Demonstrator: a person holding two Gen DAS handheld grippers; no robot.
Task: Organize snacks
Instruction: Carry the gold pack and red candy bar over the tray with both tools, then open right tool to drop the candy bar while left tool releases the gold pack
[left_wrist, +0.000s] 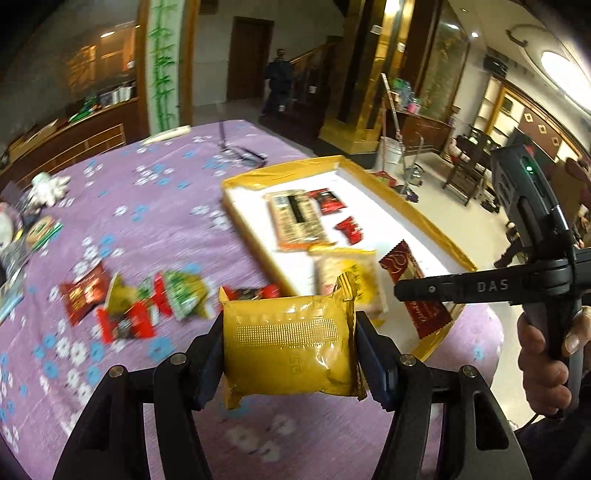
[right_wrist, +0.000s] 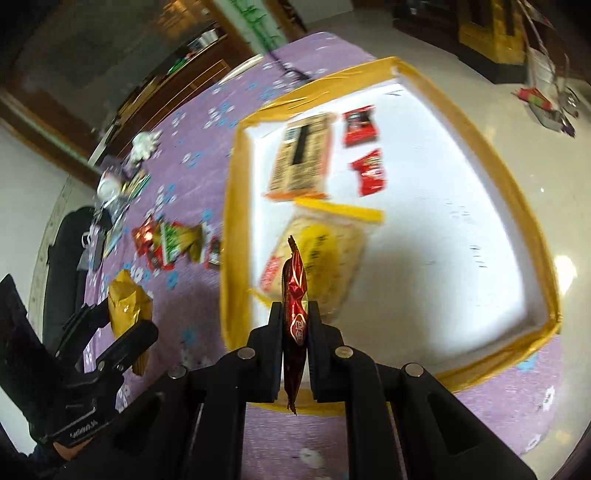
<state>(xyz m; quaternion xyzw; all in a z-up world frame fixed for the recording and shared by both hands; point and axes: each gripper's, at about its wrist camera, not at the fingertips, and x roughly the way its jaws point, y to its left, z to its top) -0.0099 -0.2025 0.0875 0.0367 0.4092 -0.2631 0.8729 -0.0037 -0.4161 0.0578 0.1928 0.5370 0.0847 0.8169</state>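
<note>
My left gripper is shut on a gold snack packet and holds it above the purple tablecloth, left of the tray; the packet also shows in the right wrist view. My right gripper is shut on a dark red snack packet, held edge-on over the near edge of the gold-rimmed white tray. That packet shows in the left wrist view over the tray. In the tray lie a beige box, two small red packets and a yellow bag.
A pile of red, green and gold snack packets lies on the purple flowered tablecloth left of the tray. Clutter sits at the table's far left. The tray overhangs near the table's right edge, with floor beyond.
</note>
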